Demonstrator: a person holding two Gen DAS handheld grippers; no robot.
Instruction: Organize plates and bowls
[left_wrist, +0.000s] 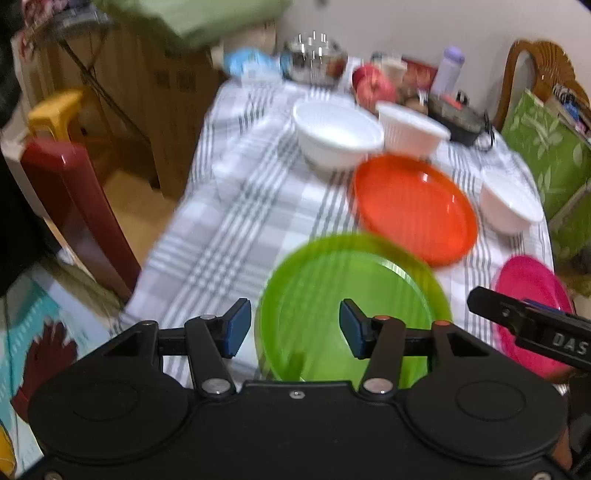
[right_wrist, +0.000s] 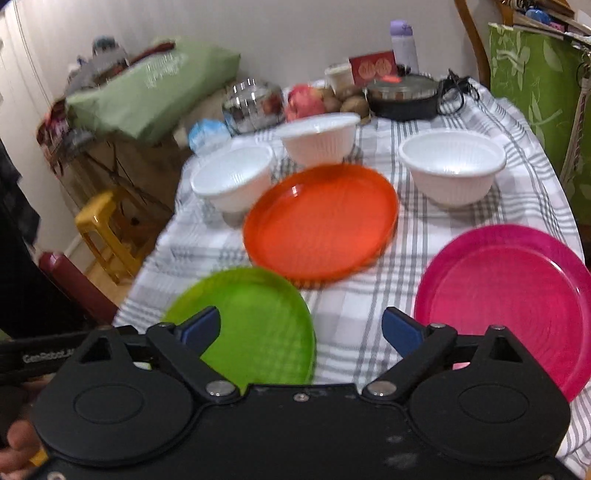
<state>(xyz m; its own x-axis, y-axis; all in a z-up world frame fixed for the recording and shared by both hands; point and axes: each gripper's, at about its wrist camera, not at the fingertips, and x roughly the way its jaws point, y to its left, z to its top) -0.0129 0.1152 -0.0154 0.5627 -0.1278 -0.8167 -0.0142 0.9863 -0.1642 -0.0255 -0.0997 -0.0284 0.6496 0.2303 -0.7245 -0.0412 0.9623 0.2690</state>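
Observation:
A green plate (left_wrist: 351, 306) (right_wrist: 255, 325), an orange plate (left_wrist: 413, 206) (right_wrist: 321, 221) and a pink plate (left_wrist: 532, 306) (right_wrist: 506, 299) lie on the checked tablecloth (left_wrist: 229, 221). Three white ribbed bowls stand behind them: one far left (left_wrist: 336, 133) (right_wrist: 232, 181), one middle (left_wrist: 410, 129) (right_wrist: 317, 136), one right (left_wrist: 509, 199) (right_wrist: 450, 166). My left gripper (left_wrist: 291, 328) is open and empty above the green plate's near edge. My right gripper (right_wrist: 301, 332) is open and empty above the cloth between the green and pink plates.
At the table's far end are a glass jar (right_wrist: 255, 103), red fruit (right_wrist: 306, 99), a black electric pan (right_wrist: 402, 96) and a purple-capped bottle (right_wrist: 404, 44). A red chair (left_wrist: 77, 206) and a yellow stool (right_wrist: 103, 229) stand left. A green bag (left_wrist: 546, 155) hangs right.

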